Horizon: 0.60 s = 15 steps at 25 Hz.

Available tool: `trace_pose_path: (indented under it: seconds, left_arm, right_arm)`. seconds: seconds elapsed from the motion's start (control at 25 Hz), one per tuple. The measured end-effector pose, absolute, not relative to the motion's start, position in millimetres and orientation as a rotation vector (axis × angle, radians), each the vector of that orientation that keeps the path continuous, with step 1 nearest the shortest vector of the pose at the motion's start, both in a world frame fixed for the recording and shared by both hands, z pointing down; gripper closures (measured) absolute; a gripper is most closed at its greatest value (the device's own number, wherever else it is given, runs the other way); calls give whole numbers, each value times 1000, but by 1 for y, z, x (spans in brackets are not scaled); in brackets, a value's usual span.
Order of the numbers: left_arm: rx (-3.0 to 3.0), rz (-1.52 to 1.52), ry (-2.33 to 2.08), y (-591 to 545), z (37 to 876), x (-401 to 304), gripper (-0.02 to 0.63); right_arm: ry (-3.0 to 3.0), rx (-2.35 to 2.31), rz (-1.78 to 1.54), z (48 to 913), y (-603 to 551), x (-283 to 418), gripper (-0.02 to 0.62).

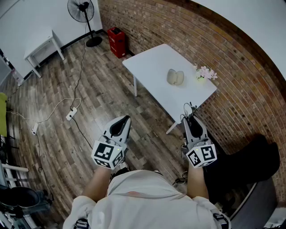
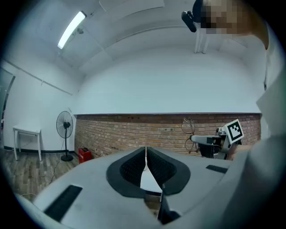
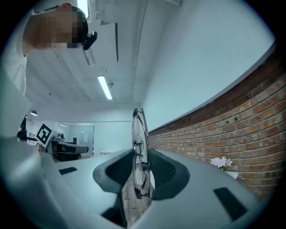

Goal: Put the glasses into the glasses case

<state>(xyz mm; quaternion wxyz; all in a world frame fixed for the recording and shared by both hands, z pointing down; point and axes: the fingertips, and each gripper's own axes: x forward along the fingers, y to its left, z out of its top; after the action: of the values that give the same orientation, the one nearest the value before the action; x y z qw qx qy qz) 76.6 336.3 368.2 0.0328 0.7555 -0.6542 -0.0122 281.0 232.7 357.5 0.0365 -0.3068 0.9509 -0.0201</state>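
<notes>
Brick wall [image 1: 178, 27] at the back, white table [image 1: 152, 67] standing against it, and both grippers held out level on the person's side of it. Left gripper [image 2: 146, 166]: jaws drawn together at the tips, nothing between them. Right gripper [image 3: 142, 167]: jaws clamped on the glasses [image 3: 139, 147], which stand on edge between the pads. The glasses case [image 1: 175, 77] lies open on the table, near a small bunch of flowers [image 1: 204, 72] and well apart from the glasses.

a bare lab-like room: brick wall [image 1: 201, 40], plank floor [image 1: 103, 103], white table [image 1: 152, 67], standing fan [image 1: 82, 9], trailing cables [image 1: 58, 107].
</notes>
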Motion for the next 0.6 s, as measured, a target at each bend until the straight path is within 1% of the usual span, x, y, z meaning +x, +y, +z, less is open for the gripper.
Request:
trace_pose_path:
  seconds: [0.6]
  left_arm:
    - [2321,-55,-2000,334,375,62,583]
  right_arm:
    - [2933,-961,-41,356,234,267,433]
